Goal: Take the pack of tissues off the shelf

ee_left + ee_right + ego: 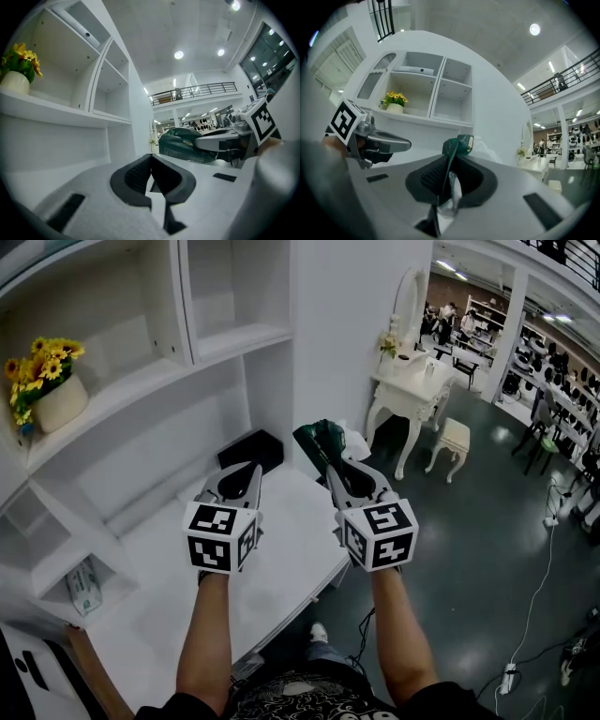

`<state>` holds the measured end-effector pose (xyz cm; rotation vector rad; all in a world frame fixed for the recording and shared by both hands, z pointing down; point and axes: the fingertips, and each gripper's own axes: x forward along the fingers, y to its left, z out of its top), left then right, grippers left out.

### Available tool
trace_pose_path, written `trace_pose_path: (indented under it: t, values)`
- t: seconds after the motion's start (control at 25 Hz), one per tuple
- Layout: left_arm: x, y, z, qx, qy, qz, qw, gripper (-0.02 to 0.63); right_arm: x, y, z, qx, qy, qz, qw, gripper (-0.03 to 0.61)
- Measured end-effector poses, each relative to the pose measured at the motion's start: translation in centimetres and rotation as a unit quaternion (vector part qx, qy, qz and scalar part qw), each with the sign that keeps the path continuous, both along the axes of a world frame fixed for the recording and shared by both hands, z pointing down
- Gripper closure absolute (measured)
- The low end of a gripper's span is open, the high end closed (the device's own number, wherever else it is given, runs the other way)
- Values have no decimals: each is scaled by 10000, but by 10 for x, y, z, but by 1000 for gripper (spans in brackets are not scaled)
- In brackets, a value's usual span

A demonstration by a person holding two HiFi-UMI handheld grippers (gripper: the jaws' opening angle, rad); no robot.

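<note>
A dark green pack of tissues (322, 443) hangs in the air above the right end of the white shelf top (281, 559), and my right gripper (336, 469) is shut on its edge. In the right gripper view the pack (458, 144) rises from between the closed pads of the right gripper (446, 165), with crumpled wrapper low in the jaws. From the left gripper view, the pack (181, 144) shows to the right. My left gripper (249, 471) hovers beside it over the shelf top, shut, with nothing in the left gripper (151, 160).
A white pot of yellow flowers (45, 381) stands on an upper shelf at left. Another small tissue pack (83, 586) sits in a low cubby at left. A black box (254, 447) lies at the back. A white dressing table (412, 381) and stool (454, 437) stand to the right.
</note>
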<state>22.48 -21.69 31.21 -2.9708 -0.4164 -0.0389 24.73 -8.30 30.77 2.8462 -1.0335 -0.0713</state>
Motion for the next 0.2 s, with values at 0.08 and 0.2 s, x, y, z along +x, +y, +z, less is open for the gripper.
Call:
trace_pose_path:
  t: [0.08, 0.2]
  values:
    - [1, -1, 0, 3, -8, -12, 10000, 606, 0, -1, 0, 5, -12, -15, 10000, 531]
    - [2, -3, -1, -5, 11, -37, 10000, 606, 1, -2, 0, 22, -21, -39, 10000, 531]
